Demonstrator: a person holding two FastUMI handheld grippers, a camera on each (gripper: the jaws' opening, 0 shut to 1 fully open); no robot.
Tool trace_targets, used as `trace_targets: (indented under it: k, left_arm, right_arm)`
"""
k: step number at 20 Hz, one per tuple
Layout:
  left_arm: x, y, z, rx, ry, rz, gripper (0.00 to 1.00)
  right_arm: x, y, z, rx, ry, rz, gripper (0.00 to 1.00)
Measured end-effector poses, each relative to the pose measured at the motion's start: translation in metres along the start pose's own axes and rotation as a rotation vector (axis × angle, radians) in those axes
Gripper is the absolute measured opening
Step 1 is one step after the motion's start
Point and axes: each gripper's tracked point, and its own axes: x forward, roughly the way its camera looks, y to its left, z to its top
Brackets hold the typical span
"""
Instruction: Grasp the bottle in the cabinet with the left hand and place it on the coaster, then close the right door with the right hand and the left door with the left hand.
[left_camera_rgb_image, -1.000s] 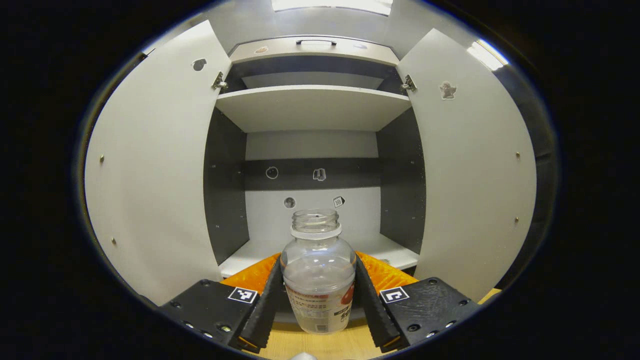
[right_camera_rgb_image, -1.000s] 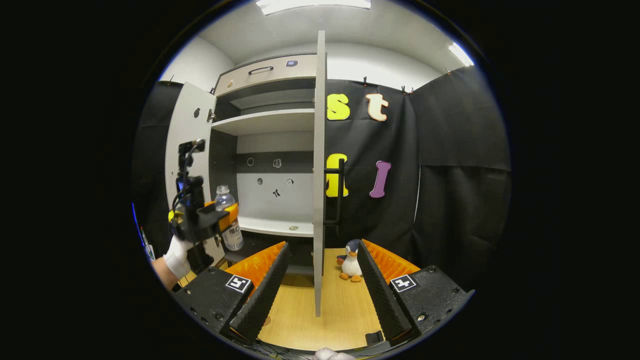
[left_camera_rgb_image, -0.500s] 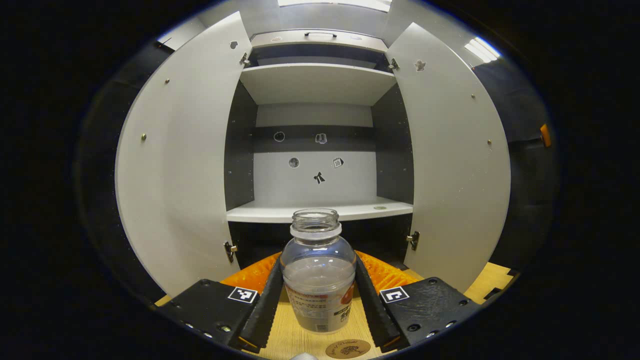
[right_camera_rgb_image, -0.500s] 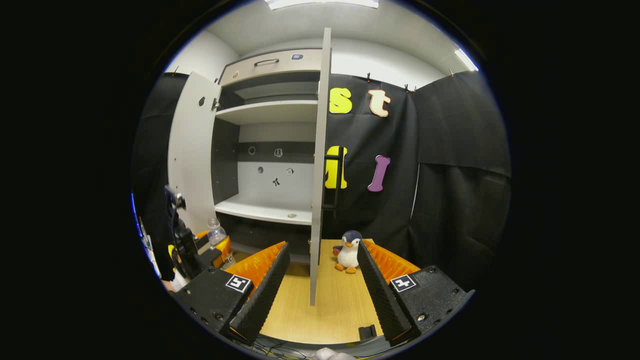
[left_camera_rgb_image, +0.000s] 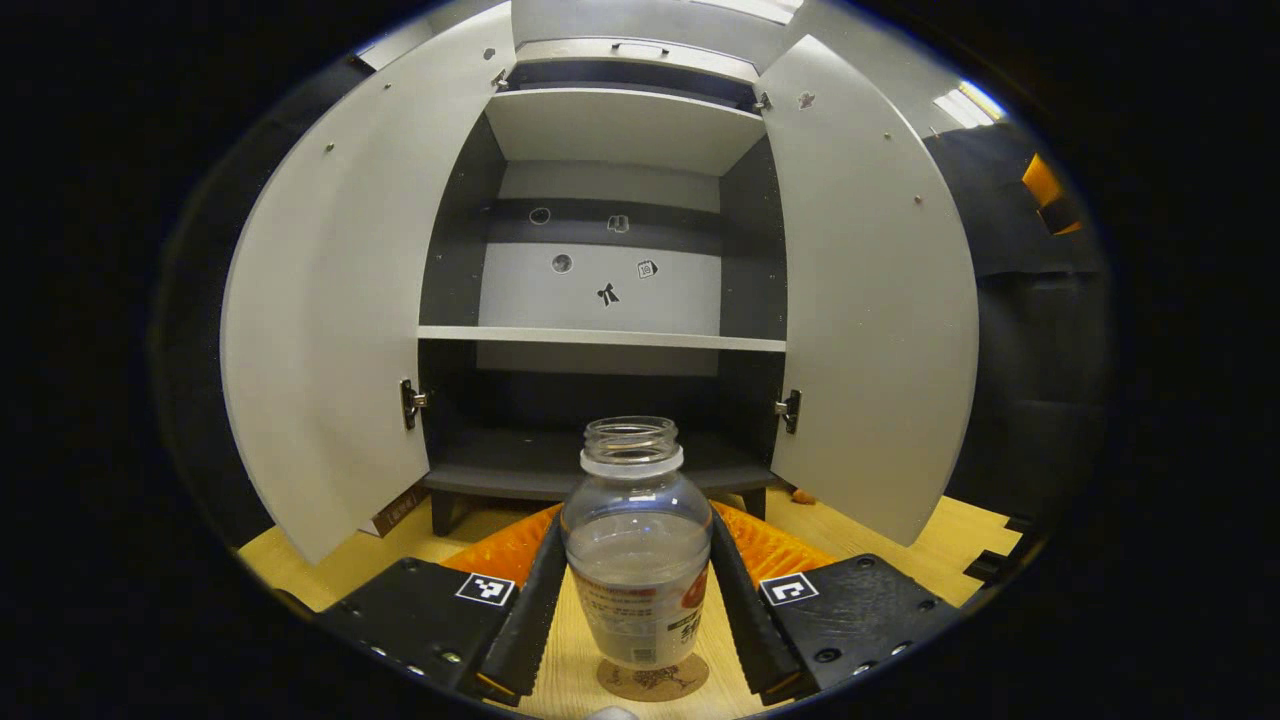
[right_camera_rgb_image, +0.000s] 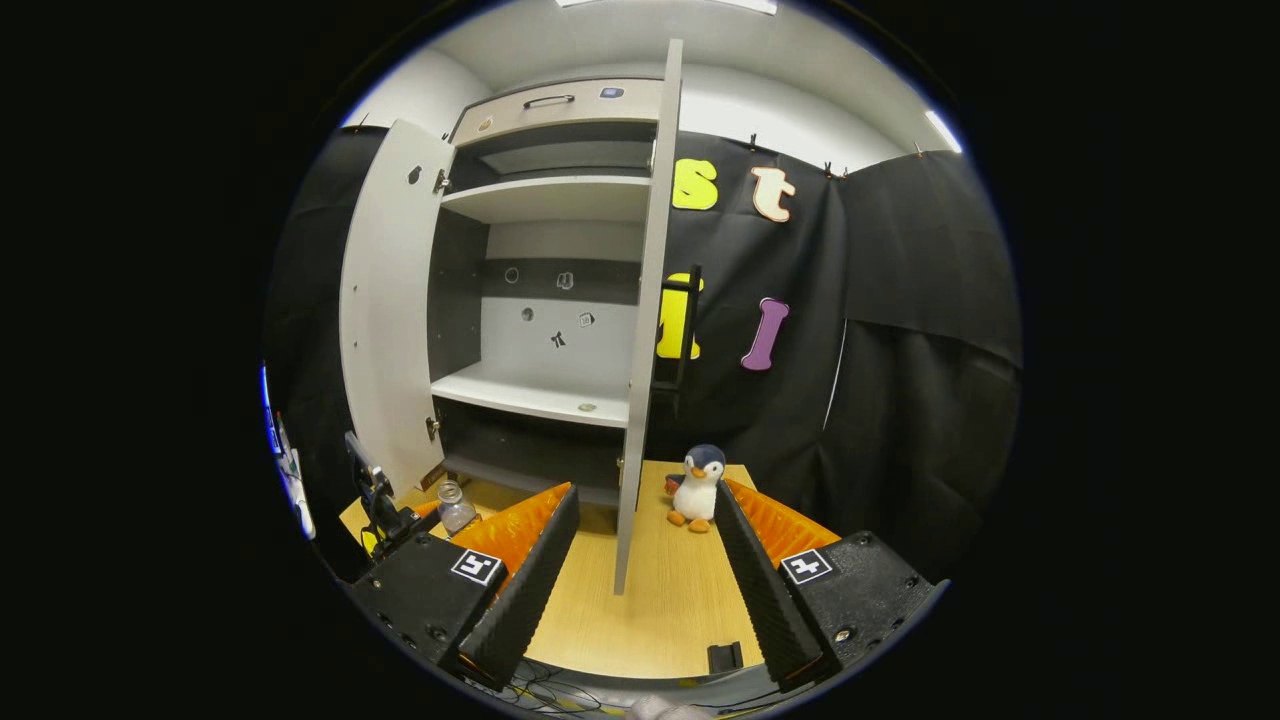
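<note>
Left tool clamps the uncapped bottle upright on the coaster, right tool gaping empty near the open right door.

The right gripper hangs with its fingers spread wide, holding nothing, above the wooden table. Between the fingers stands the edge of the right door, swung fully open, a black handle on its outer face. The left door is open too, showing the cabinet and its white shelf. A toy penguin sits just right of the right door. At lower left, the left gripper is beside the bottle, low near the table.
</note>
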Motion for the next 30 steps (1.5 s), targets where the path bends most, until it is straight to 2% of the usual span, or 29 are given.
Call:
trace_targets:
  k: [5,11,17,22,27,30]
  left_arm:
    - [0.004,-0.006,-0.027,0.04,0.011,-0.024,0.74]
    - [0.003,-0.015,-0.057,0.066,0.045,-0.059,0.74]
    - [0.002,-0.011,-0.067,0.057,0.051,-0.057,0.75]
    - [0.002,-0.013,-0.07,0.05,0.073,-0.07,0.81]
    - [0.0,-0.007,-0.064,0.068,0.074,-0.051,0.96]
    - [0.001,-0.007,-0.052,0.092,0.058,-0.047,0.96]
  right_arm:
    - [0.008,0.003,-0.025,-0.004,0.074,0.007,0.84]
    - [0.012,0.008,-0.026,-0.02,0.079,0.016,0.84]
    - [0.013,0.01,-0.036,-0.034,0.107,0.031,0.84]
    - [0.013,0.01,-0.036,-0.024,0.11,0.038,0.84]
    - [0.01,0.01,-0.034,-0.016,0.103,0.04,0.84]
    - [0.006,0.007,-0.029,-0.012,0.089,0.033,0.84]
